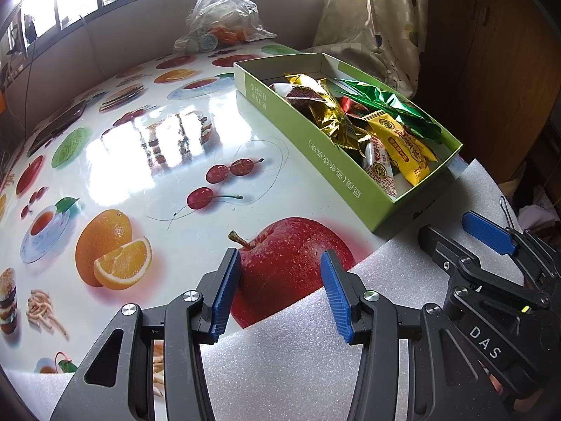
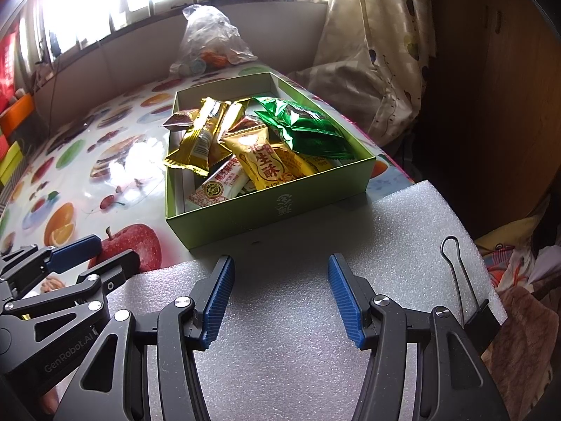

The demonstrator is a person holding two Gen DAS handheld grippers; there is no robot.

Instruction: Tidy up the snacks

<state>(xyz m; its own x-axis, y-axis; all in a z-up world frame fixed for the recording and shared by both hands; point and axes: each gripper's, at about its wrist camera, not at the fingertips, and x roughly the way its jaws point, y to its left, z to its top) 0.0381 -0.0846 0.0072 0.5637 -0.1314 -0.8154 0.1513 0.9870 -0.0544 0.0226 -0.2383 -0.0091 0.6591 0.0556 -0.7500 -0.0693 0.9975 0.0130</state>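
Observation:
A green cardboard box (image 1: 336, 175) (image 2: 266, 207) stands on the fruit-print table (image 1: 157, 161), filled with wrapped snacks: gold packets (image 2: 200, 137), a yellow packet (image 2: 266, 161), a white and red bar (image 2: 217, 186) and a green foil bag (image 2: 305, 126). My left gripper (image 1: 280, 291) hovers open over the printed red apple, nothing between its blue pads (image 1: 226, 298). My right gripper (image 2: 280, 298) is open above the white foam sheet (image 2: 291, 361), just short of the box's near wall, and holds nothing. Each gripper shows in the other's view: the right one (image 1: 466, 235), the left one (image 2: 94, 249).
A crumpled clear plastic bag (image 1: 221, 17) with small items sits at the table's far edge under the window. A curtain (image 1: 375, 21) hangs at the right. A binder clip (image 2: 466, 287) grips the foam sheet's right edge. A thin wire loop (image 1: 252, 172) lies on the table.

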